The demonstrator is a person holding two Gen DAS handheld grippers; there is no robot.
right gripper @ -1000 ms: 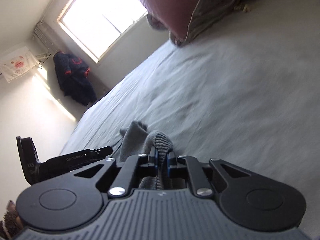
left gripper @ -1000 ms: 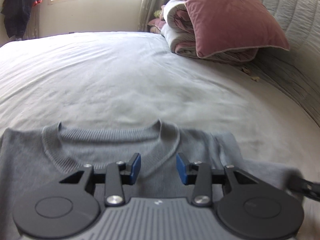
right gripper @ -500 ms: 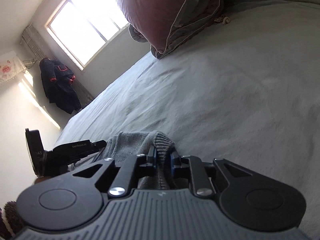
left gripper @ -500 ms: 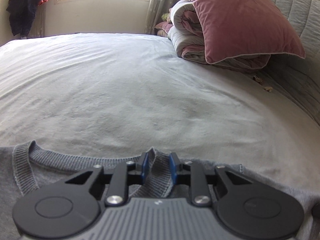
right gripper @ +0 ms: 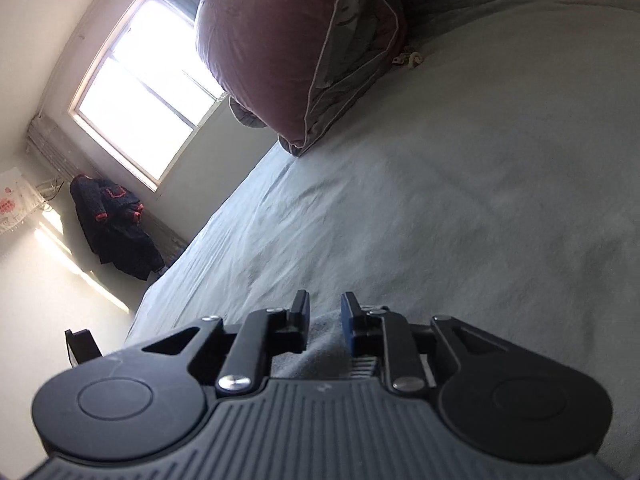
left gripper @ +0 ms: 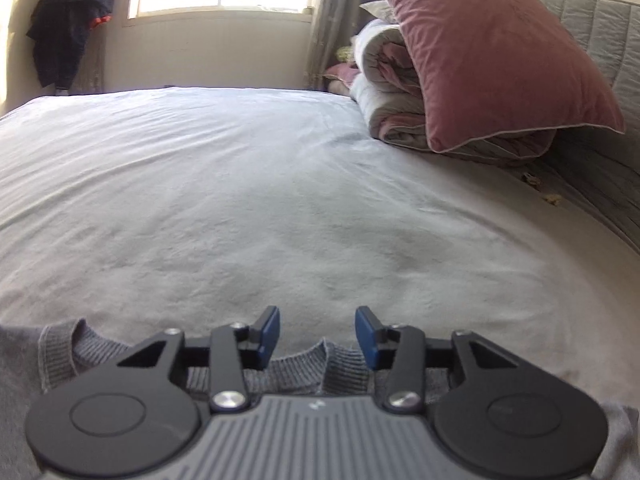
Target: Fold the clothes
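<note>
Sweater [left gripper: 60, 354] mostly hidden — both tools' [left gripper: 316, 334] jaws just opened.

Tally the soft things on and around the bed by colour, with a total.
Grey: 1, the sweater
Pink: 1, the pillow
White and pink: 1, the rolled quilt
Dark blue: 1, the jacket
Total: 4

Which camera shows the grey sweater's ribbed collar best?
The left wrist view: the grey sweater's ribbed collar shows between the open left gripper. The right wrist view shows only plain grey knit under the right gripper.
</note>
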